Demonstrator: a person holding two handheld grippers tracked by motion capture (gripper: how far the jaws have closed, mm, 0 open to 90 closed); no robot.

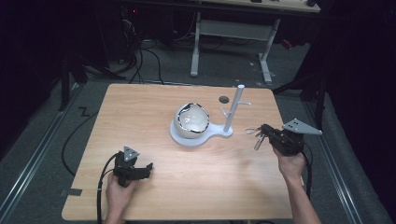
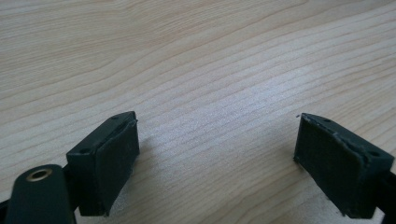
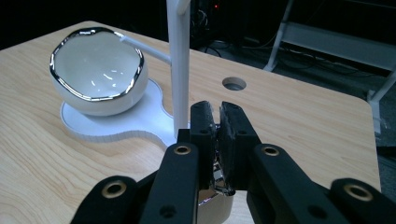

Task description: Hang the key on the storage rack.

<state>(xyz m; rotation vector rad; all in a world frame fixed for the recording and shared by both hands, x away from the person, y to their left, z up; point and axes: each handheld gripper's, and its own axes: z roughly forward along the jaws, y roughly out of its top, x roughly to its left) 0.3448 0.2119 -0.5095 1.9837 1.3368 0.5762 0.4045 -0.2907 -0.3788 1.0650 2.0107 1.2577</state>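
Keys (image 1: 254,132), a small metal bunch, hang clamped in the right gripper (image 1: 265,132) just right of the white stand (image 1: 232,112), above the table (image 1: 154,107). White bowl (image 1: 191,119) sits on the stand's base. Left gripper (image 1: 148,166): near-left, jaws apart, holding nothing.

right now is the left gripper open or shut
Open: the left gripper has its jaws spread wide over bare table, nothing between them.
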